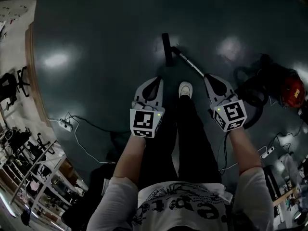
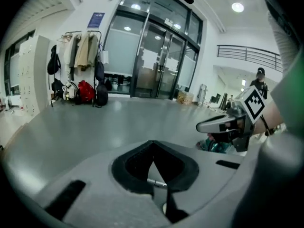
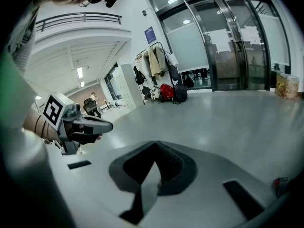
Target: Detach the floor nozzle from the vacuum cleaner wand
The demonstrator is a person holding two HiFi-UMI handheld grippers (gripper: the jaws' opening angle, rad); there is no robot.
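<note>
Floor nozzle, black, lies mid-floor, well clear of the floor's edges, joined to its silver wand, just beyond a white shoe. Left gripper and right gripper have jaws pressed together, empty. The shirt's print is unreadable.

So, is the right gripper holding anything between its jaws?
No, the right gripper has its jaws closed together with nothing between them, and only bare floor lies beyond.
</note>
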